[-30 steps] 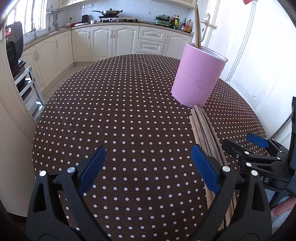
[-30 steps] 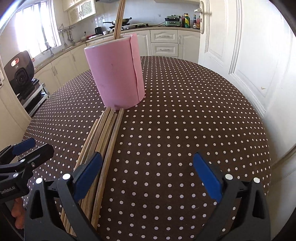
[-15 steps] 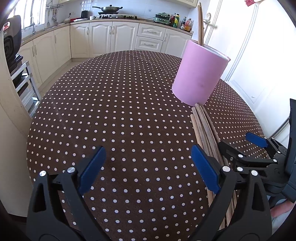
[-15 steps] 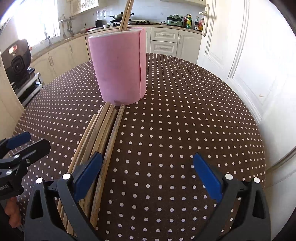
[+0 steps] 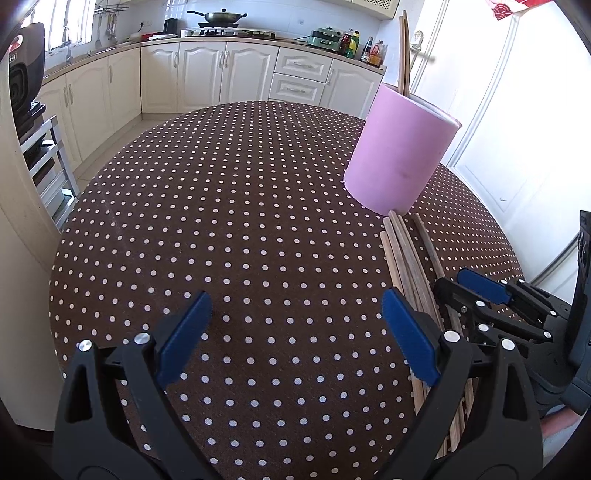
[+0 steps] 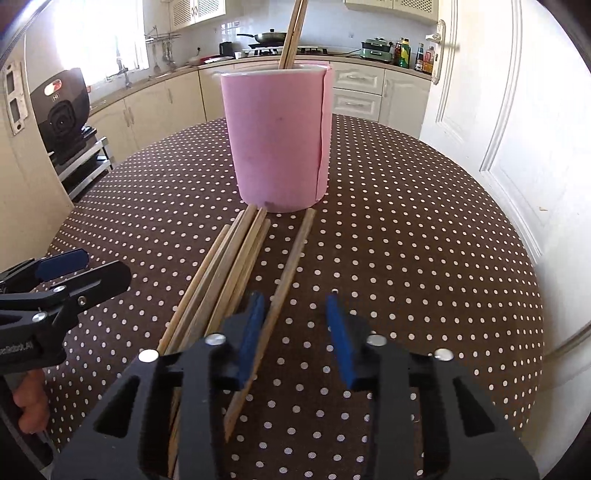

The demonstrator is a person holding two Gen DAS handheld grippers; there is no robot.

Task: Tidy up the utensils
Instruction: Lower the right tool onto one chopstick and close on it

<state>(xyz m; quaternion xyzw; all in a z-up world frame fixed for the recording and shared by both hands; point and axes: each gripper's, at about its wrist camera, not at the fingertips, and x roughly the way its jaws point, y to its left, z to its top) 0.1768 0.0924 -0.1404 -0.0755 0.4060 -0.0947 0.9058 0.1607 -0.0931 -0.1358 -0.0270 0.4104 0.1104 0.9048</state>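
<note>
A pink cylindrical holder [image 5: 399, 158] [image 6: 277, 140] stands on the dotted brown table [image 5: 221, 221], with two chopsticks [image 6: 291, 33] upright in it. A bundle of wooden chopsticks [image 6: 229, 266] [image 5: 402, 254] lies flat in front of it. One chopstick [image 6: 291, 262] lies apart from the bundle, between the jaws of my right gripper [image 6: 295, 306]. These jaws are closing: the left pad touches the stick and the right pad stands clear of it. My left gripper [image 5: 295, 310] hangs wide open over bare cloth, left of the bundle, with nothing between its fingers.
White kitchen cabinets [image 5: 207, 74] and a counter with a wok and bottles run along the back. A white door [image 6: 480, 110] is close on the right. A black appliance on a rack [image 6: 62, 110] stands at the left. The table edge curves near the door.
The right gripper's jaws have narrowed from wide open. One chopstick now lies apart from the bundle, to its right, between those jaws. The left gripper has stayed open and in place.
</note>
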